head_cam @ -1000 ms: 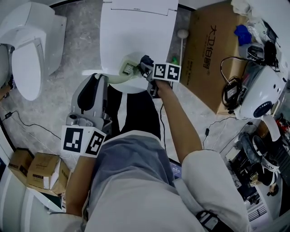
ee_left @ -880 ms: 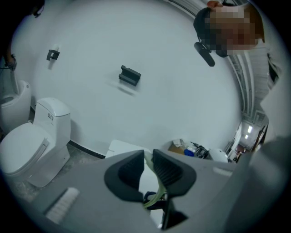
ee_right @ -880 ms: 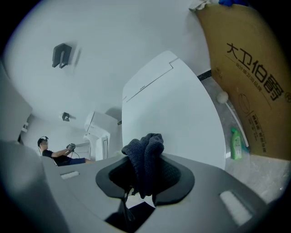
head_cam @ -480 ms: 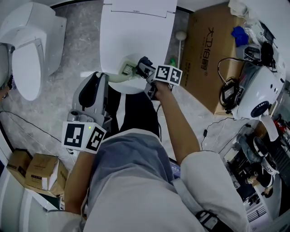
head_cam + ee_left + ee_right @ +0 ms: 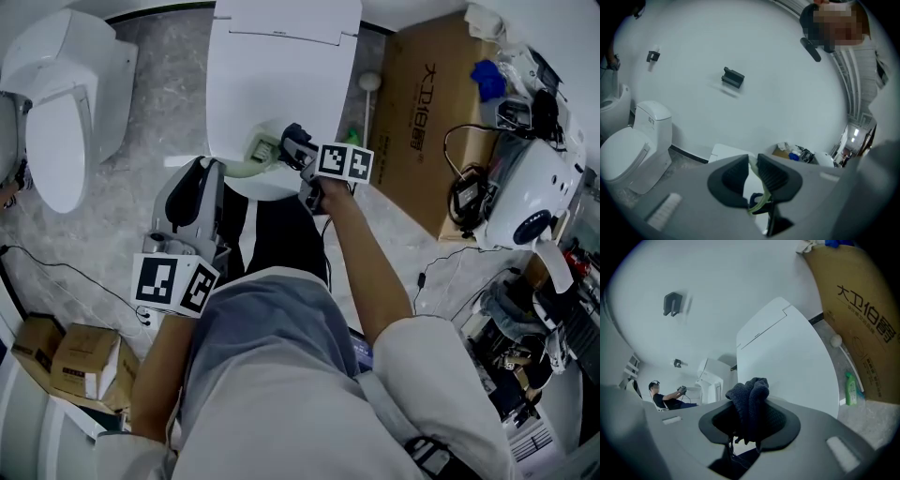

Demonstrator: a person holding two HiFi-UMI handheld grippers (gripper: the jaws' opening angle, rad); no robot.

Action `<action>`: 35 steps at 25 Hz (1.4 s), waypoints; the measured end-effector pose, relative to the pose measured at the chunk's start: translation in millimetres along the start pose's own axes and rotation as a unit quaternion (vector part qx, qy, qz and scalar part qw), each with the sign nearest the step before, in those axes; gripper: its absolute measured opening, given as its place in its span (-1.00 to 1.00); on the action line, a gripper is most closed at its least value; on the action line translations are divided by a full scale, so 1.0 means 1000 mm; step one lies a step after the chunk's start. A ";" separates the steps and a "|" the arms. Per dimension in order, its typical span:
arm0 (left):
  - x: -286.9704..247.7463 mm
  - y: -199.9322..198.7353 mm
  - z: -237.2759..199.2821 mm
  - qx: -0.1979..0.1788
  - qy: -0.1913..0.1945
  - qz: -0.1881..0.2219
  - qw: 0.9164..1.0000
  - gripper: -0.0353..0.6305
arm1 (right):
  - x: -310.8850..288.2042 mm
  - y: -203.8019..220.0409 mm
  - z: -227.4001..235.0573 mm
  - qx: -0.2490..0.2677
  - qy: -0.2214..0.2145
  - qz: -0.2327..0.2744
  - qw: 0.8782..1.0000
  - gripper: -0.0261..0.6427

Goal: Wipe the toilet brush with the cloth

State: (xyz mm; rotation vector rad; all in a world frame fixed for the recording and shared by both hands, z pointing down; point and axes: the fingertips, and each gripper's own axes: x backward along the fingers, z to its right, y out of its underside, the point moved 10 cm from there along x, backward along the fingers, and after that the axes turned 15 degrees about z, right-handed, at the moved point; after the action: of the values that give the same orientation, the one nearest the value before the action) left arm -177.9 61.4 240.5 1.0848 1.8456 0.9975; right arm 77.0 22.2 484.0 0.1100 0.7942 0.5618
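In the head view the pale green toilet brush (image 5: 246, 165) lies across the front of a white toilet's closed lid (image 5: 281, 75). Its head (image 5: 262, 144) points right. My left gripper (image 5: 210, 169) is shut on the brush's thin handle (image 5: 759, 200), which runs down between the left gripper (image 5: 752, 162) jaws. My right gripper (image 5: 294, 142) is shut on a dark blue cloth (image 5: 750, 397) bunched between the right gripper (image 5: 750, 416) jaws. The cloth (image 5: 292, 134) sits right beside the brush head; actual contact is hidden.
A second toilet (image 5: 56, 112) stands at the left. A big cardboard box (image 5: 431, 122) leans at the right, with a white-knobbed stick (image 5: 371, 84) and a green bottle (image 5: 355, 137) beside it. Small boxes (image 5: 80, 361) and cables lie lower left. White equipment (image 5: 530, 197) crowds the right.
Little has moved. The right gripper with the cloth shifted slightly at the brush head, and the left gripper edged a bit forward, still on the handle.
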 end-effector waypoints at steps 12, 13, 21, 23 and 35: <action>-0.001 0.002 0.001 0.005 -0.002 0.004 1.000 -0.89 | -0.007 -0.012 -0.012 0.056 -0.052 -0.034 0.997 -0.58; -0.001 0.002 0.001 0.006 -0.003 0.005 1.000 -0.89 | -0.009 -0.012 -0.013 0.057 -0.057 -0.036 0.996 -0.58; 0.001 0.002 -0.001 0.009 -0.005 0.008 1.000 -0.89 | -0.029 -0.014 -0.024 0.083 -0.076 -0.058 0.992 -0.58; 0.002 0.002 -0.001 0.010 -0.008 0.008 1.000 -0.89 | -0.036 -0.016 -0.027 0.091 -0.086 -0.066 0.990 -0.58; 0.005 0.004 0.001 0.011 -0.020 0.014 1.000 -0.89 | -0.068 -0.023 -0.049 0.154 -0.140 -0.136 0.969 -0.58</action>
State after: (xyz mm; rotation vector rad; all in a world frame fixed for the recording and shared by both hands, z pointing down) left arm -177.2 67.8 242.7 1.1374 1.8189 0.9669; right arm 14.2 -38.0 485.9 0.3538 0.6023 0.1530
